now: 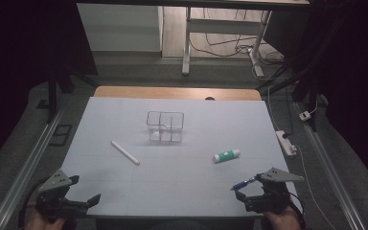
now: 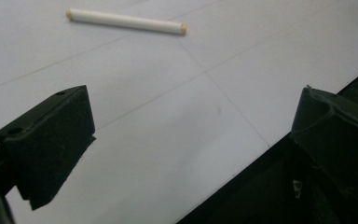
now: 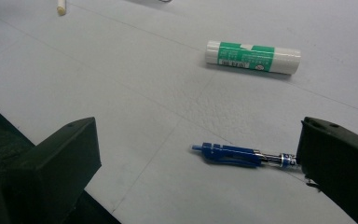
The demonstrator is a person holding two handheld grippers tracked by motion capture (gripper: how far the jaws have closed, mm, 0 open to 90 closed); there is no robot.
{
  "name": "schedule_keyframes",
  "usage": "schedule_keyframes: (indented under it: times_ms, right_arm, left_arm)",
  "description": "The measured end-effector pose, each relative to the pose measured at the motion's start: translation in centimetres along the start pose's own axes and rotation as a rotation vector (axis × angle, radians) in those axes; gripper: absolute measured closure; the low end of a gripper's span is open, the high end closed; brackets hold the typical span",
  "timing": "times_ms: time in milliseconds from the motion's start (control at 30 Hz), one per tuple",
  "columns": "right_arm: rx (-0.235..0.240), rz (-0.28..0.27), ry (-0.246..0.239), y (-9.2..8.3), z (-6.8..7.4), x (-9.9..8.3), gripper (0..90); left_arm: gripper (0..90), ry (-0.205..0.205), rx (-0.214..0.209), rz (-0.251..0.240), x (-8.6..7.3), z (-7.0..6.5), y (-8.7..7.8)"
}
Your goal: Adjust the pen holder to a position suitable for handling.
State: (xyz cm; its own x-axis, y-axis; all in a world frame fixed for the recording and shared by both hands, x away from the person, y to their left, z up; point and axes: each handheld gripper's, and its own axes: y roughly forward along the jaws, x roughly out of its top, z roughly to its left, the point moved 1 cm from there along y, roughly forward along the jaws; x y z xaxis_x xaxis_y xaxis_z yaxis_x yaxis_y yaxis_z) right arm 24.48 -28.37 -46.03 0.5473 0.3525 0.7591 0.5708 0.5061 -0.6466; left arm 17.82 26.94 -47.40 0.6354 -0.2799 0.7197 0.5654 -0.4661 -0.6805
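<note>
A clear divided container (image 1: 165,127) stands mid-table on the white sheet (image 1: 172,191). A white stick (image 1: 125,152) (image 2: 126,21) lies to its front left, and a green-and-white glue stick (image 1: 227,155) (image 3: 252,57) to its front right. A blue pen (image 1: 243,183) (image 3: 233,154) lies near the front right edge, one end hidden behind a jaw of my right gripper (image 1: 247,187) (image 3: 198,123). That gripper is open and low over the sheet, with the pen inside its gap. My left gripper (image 1: 85,188) (image 2: 193,95) is open over the front left corner, holding nothing.
The sheet's front edge (image 2: 242,163) runs just under both grippers, with dark floor beyond it. A power strip (image 1: 286,142) and cables lie on the floor at the right. White desk legs (image 1: 187,48) stand behind the table.
</note>
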Motion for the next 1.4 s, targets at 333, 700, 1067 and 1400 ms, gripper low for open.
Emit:
schedule_keyframes:
  times_ms: [333, 700, 1067, 1400]
  right_arm:
    - [0.001, 0.006, -0.008, 0.1, 0.1, 0.0, 0.0]
    - [0.011, 0.011, -0.008, 0.2, 0.1, 0.1, 0.0]
    - [0.014, 0.017, -0.015, 0.2, 0.1, 0.1, 0.0]
    - [0.016, 0.019, -0.014, 0.3, 0.1, 0.1, 0.0]
  left_arm:
    - [0.0, 0.017, -0.078, -0.049, 1.4, 0.9, 1.5]
    - [0.0, 0.051, -0.084, -0.047, 3.8, 1.4, 4.2]
    - [0.0, 0.039, -0.060, -0.008, 7.3, 2.2, 8.0]
    - [0.0, 0.080, -0.043, 0.010, 10.2, 3.1, 12.1]
